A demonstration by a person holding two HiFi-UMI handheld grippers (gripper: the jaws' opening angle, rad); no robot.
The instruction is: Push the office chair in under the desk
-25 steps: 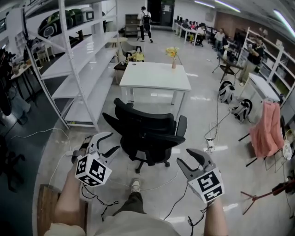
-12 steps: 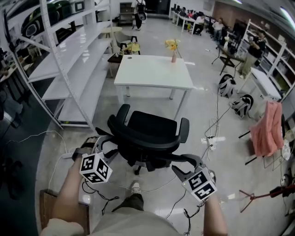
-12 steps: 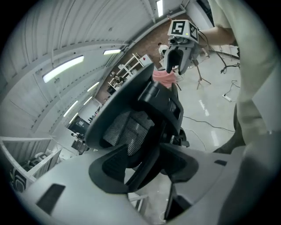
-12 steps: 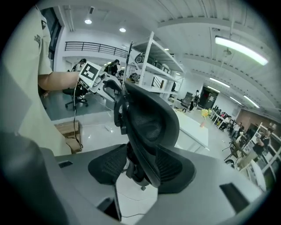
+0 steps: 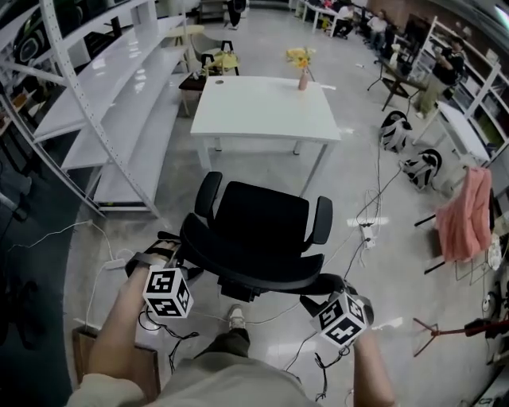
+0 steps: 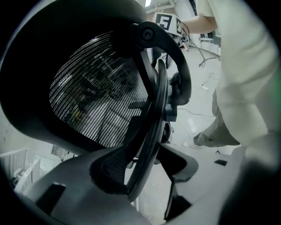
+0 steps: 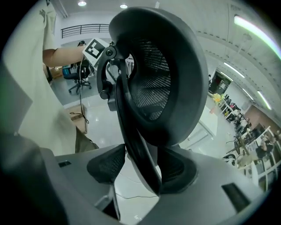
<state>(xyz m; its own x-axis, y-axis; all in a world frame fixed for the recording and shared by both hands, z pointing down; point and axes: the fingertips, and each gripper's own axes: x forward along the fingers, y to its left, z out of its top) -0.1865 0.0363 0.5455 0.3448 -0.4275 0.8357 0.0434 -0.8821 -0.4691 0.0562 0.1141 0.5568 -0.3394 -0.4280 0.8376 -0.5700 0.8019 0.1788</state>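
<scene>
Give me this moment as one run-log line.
phase: at chair back | left claw: open, back between | right claw: open, just been opening, back between | chair: apart from desk, not pushed in

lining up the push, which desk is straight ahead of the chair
The white desk with the yellow-flower vase on it, directly beyond the black office chair; the other desks sit far back at the room's end.
</scene>
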